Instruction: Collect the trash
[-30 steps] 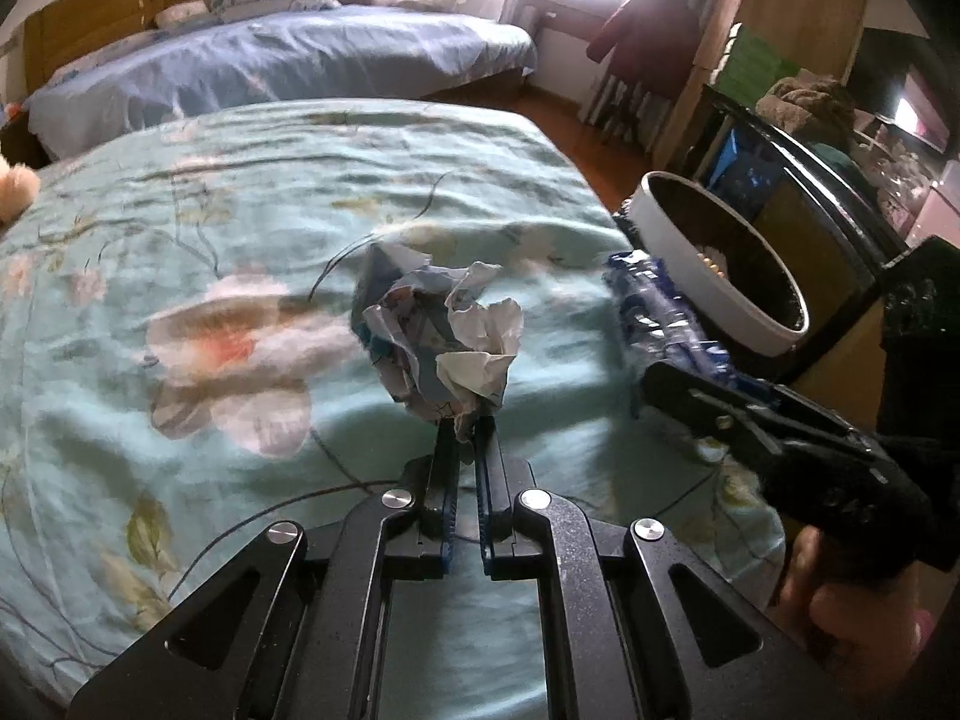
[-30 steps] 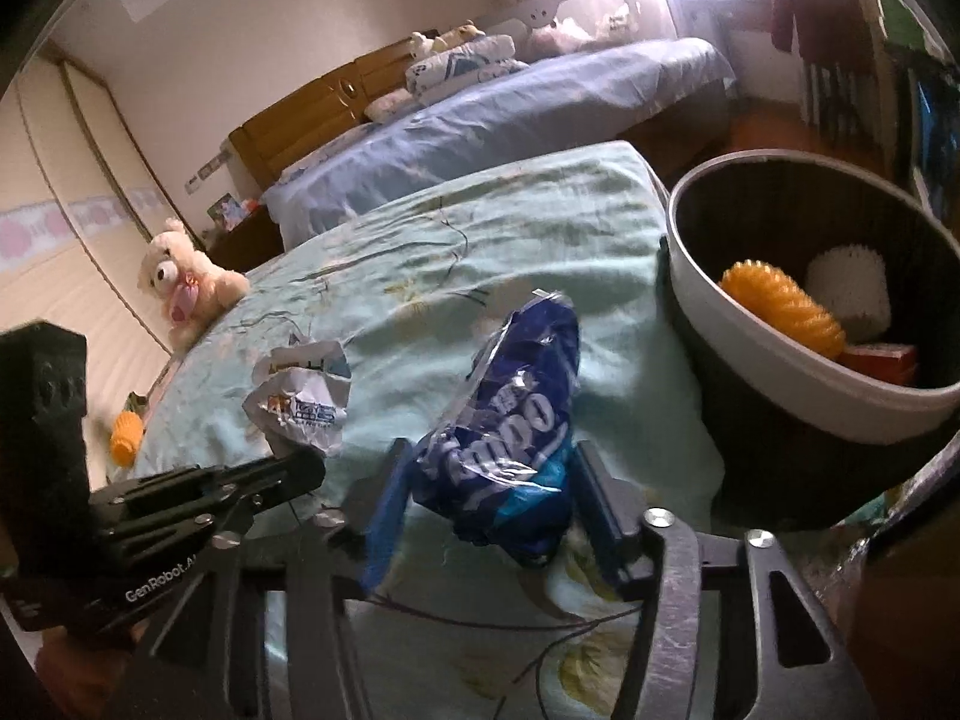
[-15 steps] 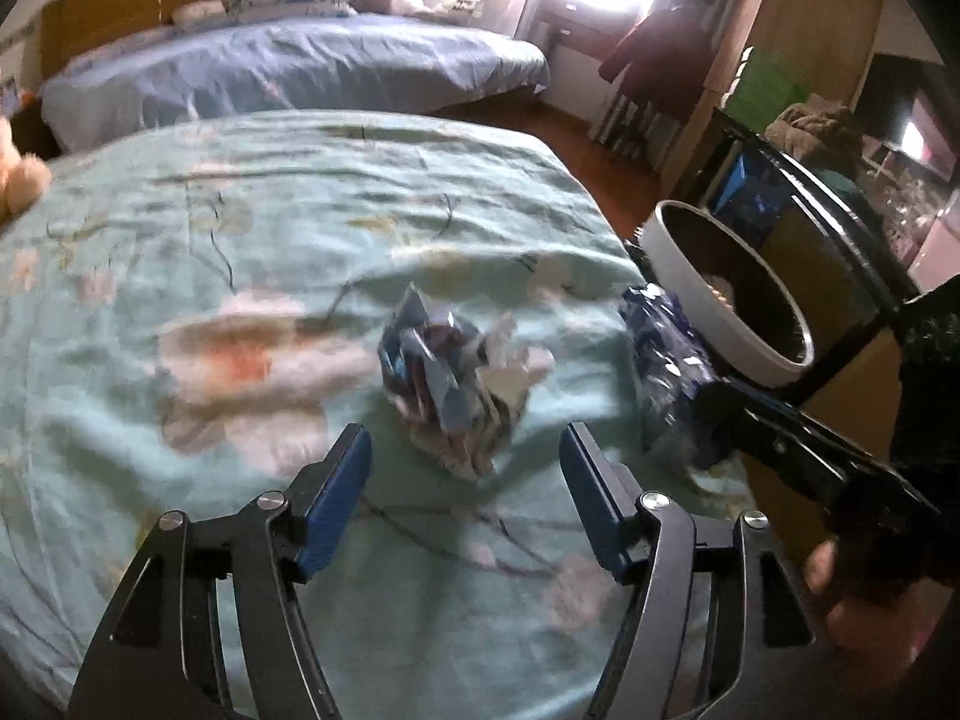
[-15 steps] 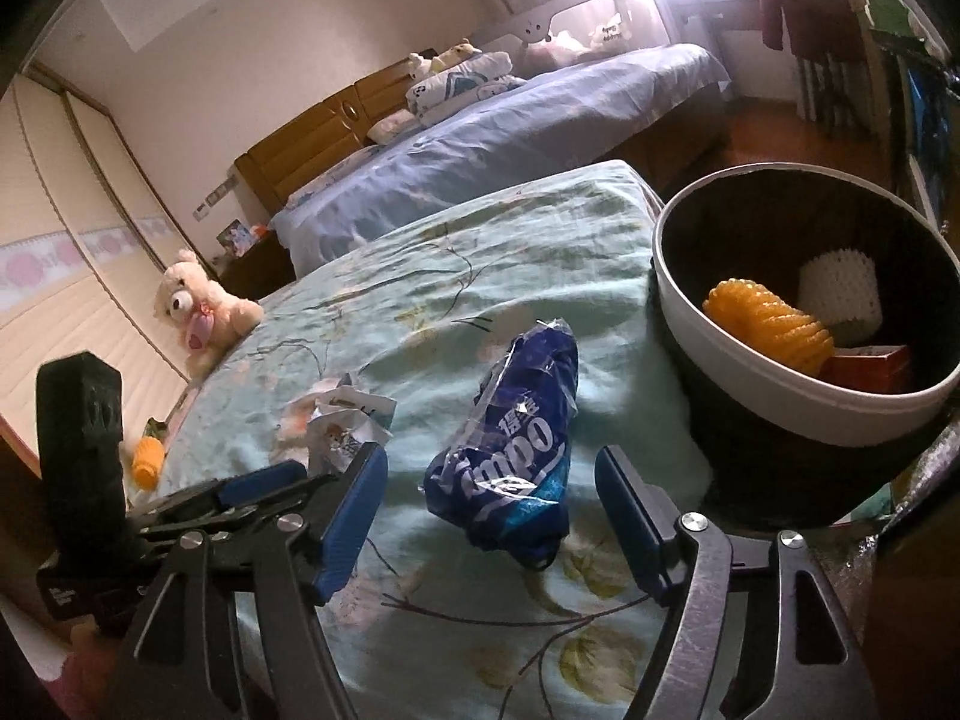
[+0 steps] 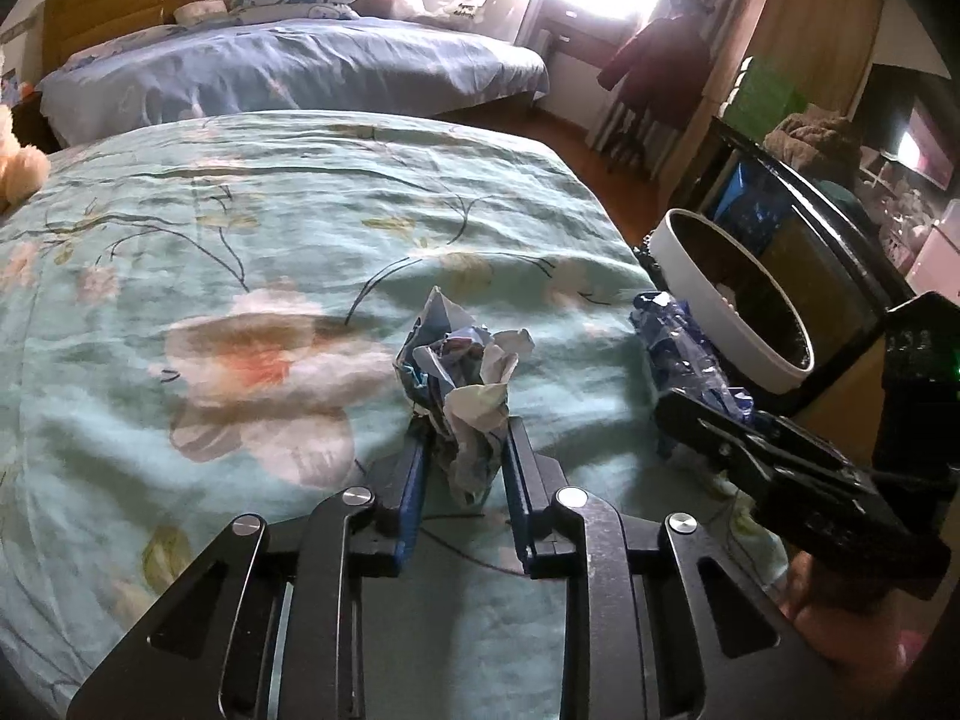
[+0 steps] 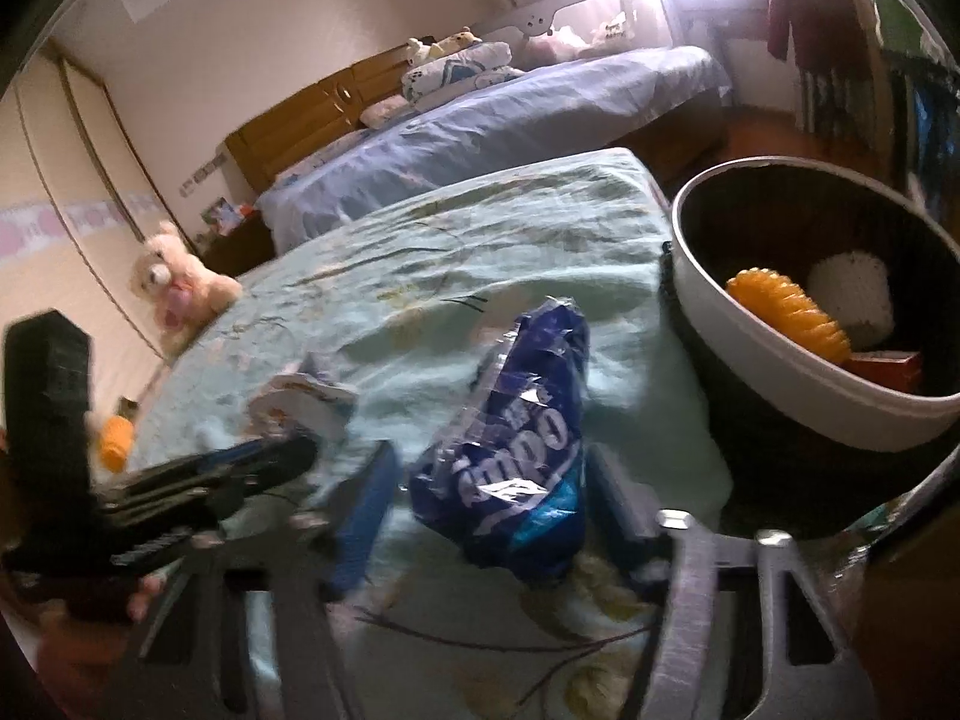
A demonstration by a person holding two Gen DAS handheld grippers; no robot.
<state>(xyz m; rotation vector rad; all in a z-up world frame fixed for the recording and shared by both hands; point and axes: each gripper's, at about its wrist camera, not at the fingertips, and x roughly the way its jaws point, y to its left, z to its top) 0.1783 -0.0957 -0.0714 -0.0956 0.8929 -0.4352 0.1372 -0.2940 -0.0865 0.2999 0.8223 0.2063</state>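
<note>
A crumpled paper wad [image 5: 465,387] lies on the teal floral bedspread [image 5: 240,252]. My left gripper [image 5: 465,444] has its blue-padded fingers closed against the wad's lower part. A blue plastic snack bag [image 6: 516,450] lies near the bed's right edge; it also shows in the left wrist view [image 5: 684,354]. My right gripper [image 6: 492,480] is open with a finger on each side of the bag, not pressing it. A white-rimmed dark trash bin [image 6: 804,384] stands beside the bed, holding an orange ridged item [image 6: 786,312] and a white one.
A teddy bear [image 6: 174,288] sits at the bed's far left corner. An orange object [image 6: 117,441] lies near the left edge. A second bed with blue cover [image 5: 288,66] stands behind. A dark cabinet [image 5: 828,228] stands behind the bin.
My left gripper opened, dropped to the bedspread, and closed again around the paper wad. My right gripper opened off the blue bag and now straddles it.
</note>
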